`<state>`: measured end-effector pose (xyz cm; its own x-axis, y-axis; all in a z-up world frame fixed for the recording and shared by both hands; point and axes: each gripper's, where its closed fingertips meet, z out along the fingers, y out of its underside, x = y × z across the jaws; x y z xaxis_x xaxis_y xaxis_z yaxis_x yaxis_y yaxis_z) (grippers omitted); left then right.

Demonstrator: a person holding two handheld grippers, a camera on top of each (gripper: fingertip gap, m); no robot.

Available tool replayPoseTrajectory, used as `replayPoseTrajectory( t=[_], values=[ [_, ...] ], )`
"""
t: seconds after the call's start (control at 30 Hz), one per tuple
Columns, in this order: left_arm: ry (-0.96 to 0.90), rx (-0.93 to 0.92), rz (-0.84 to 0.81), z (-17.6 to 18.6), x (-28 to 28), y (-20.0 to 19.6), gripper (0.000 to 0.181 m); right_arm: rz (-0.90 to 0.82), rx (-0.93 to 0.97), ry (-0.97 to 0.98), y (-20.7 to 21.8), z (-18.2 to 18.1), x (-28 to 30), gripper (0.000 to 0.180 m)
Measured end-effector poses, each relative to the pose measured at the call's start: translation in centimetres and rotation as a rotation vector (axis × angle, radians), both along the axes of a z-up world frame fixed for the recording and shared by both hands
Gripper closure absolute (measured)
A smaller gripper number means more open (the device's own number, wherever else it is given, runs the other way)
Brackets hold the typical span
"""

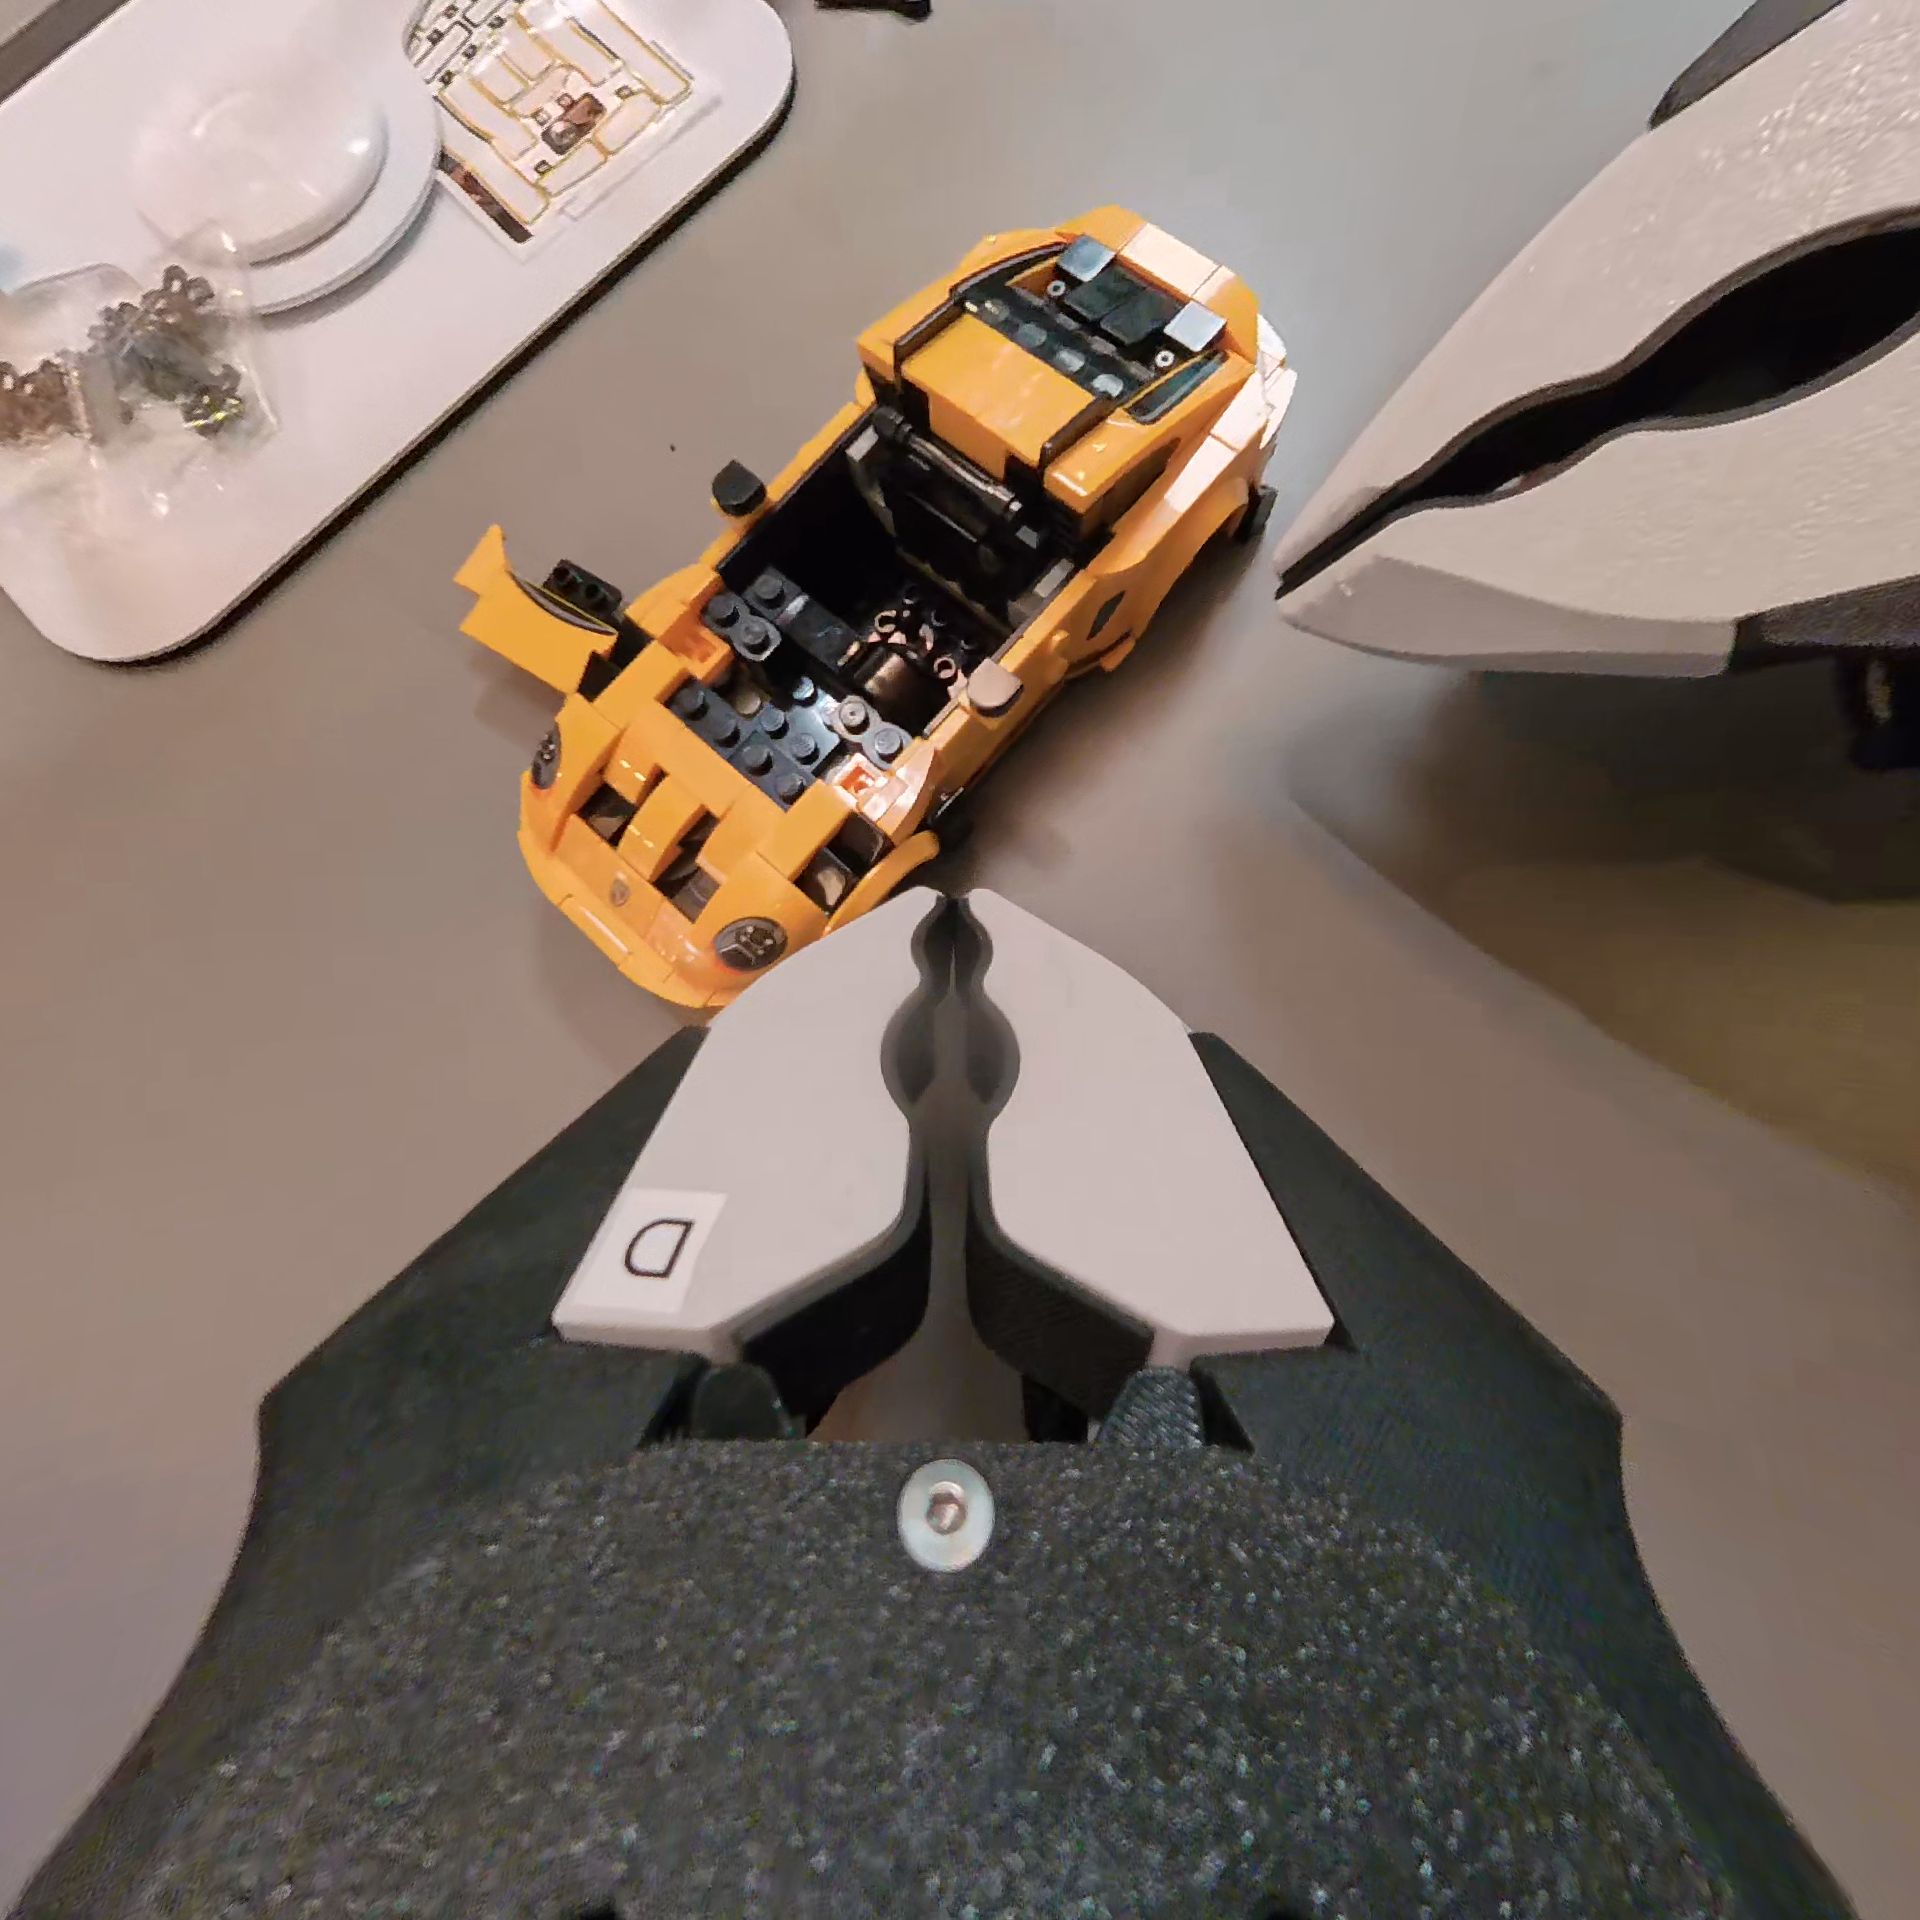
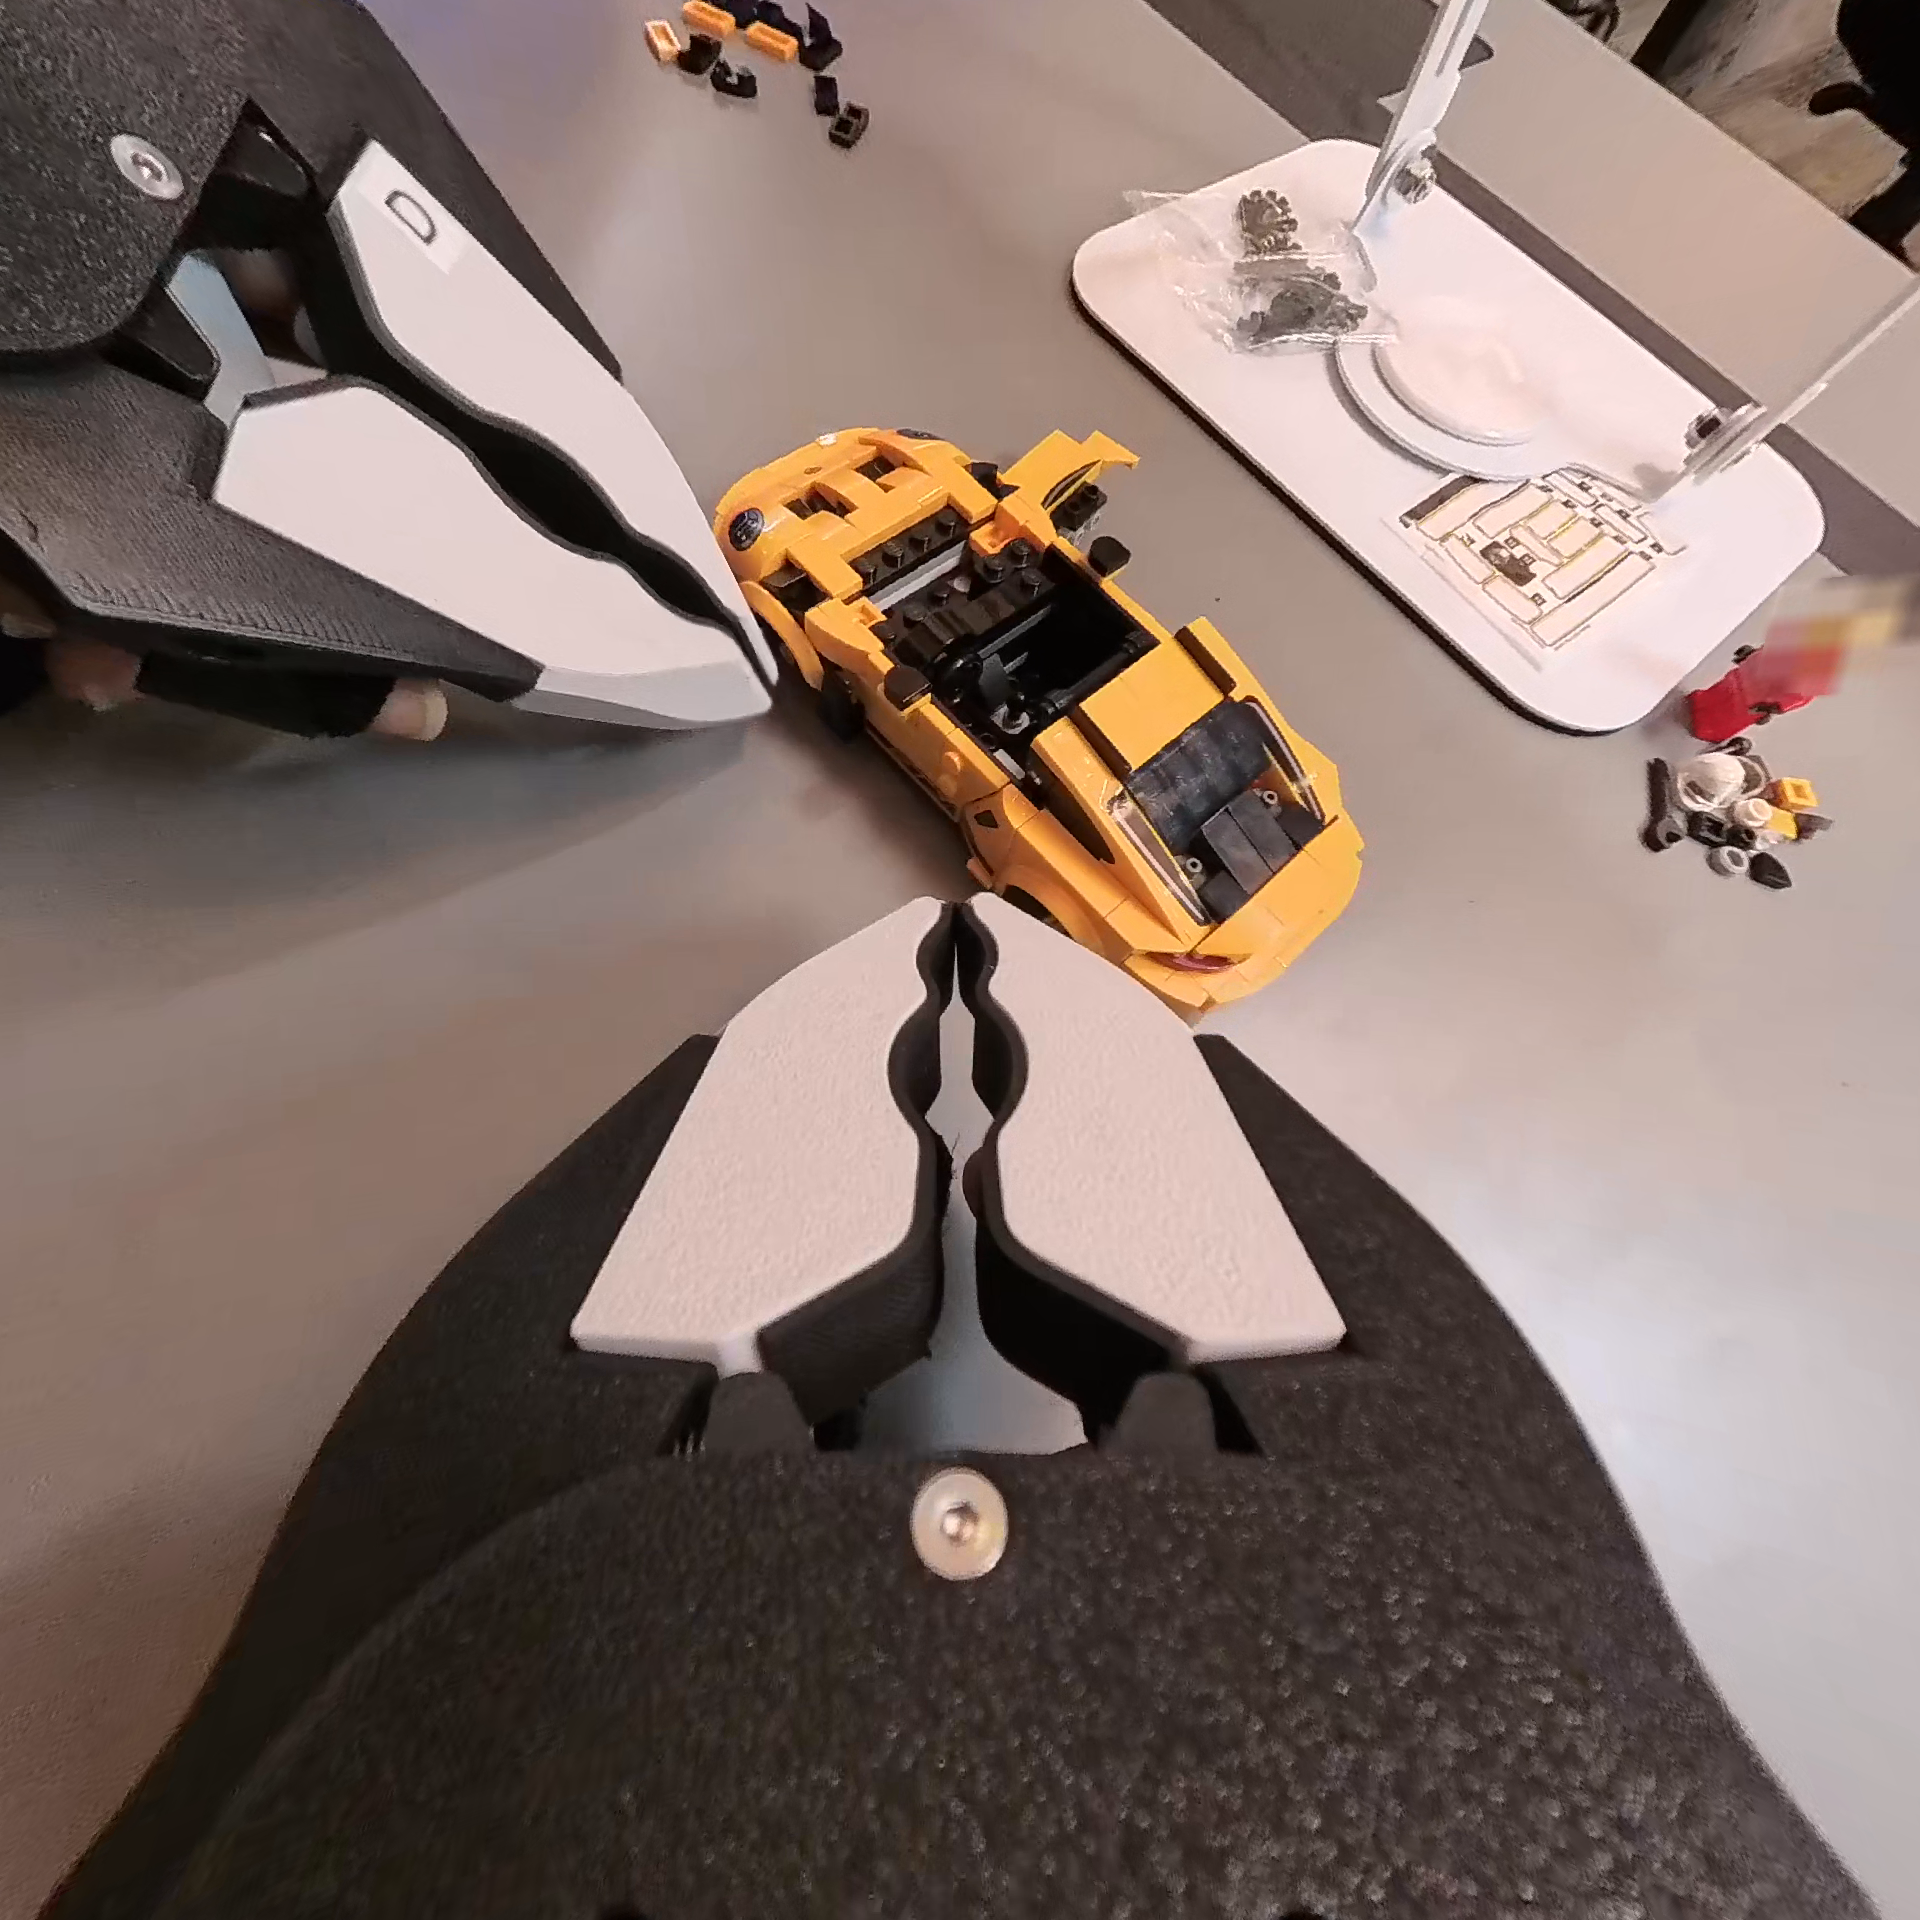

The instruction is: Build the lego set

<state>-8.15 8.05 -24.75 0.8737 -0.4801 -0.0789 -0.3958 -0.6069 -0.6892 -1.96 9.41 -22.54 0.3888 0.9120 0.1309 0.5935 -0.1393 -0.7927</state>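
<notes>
A partly built orange lego car (image 1: 883, 613) with an open black cockpit and no roof sits on the grey table; one door (image 1: 520, 613) hangs open. It also shows in the right wrist view (image 2: 1039, 707). My left gripper (image 1: 951, 904) is shut and empty, its tips at the car's front corner by the headlight. My right gripper (image 2: 954, 914) is shut and empty, its tips at the car's rear side. In the left wrist view the right gripper (image 1: 1288, 582) is beside the car's rear; in the right wrist view the left gripper (image 2: 758, 665) touches the car's nose.
A white mat (image 2: 1164, 312) holds a clear bag of small dark parts (image 2: 1278, 260), a sticker sheet (image 2: 1507, 551) and a clear stand (image 2: 1455, 208). Loose small pieces (image 2: 1725, 810) lie right of the car; several black and orange pieces (image 2: 758, 52) lie at the far edge. My hands' fingertips stand some 7 cm from each other. It is some 10 cm from my left tips to the door (image 1: 520, 613). Look for it in the right wrist view (image 2: 1062, 463) too.
</notes>
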Motion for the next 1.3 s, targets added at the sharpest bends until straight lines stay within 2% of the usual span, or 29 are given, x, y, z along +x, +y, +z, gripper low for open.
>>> replayPoseTrajectory(
  t=[0.37, 0.53, 0.63, 0.77, 0.9, 1.3],
  values=[
    [0.043, 0.042, 0.013, 0.4, -1.3, 0.0, 0.181, 0.024, -0.001, 0.000, -0.6, -0.2, -0.2, 0.180],
    [-0.025, 0.105, -0.071, 3.7, -3.3, 0.2, 0.181, 0.035, 0.008, -0.001, -0.6, 0.0, -0.1, 0.180],
    [-0.030, 0.121, -0.091, 5.4, -5.6, 1.9, 0.181, 0.049, -0.002, -0.004, -0.7, -0.3, -0.3, 0.180],
    [0.024, 0.079, -0.126, 3.7, -7.5, 5.8, 0.181, 0.065, 0.011, -0.011, -0.9, -0.4, -0.3, 0.180],
    [0.105, 0.067, -0.186, 1.5, -6.9, 7.2, 0.181, 0.067, 0.027, 0.006, -0.7, 0.1, -0.1, 0.180],
    [0.082, 0.056, -0.261, 1.4, -4.8, 5.9, 0.181, 0.072, 0.026, 0.025, -0.8, 0.5, 0.0, 0.180]
  ],
)
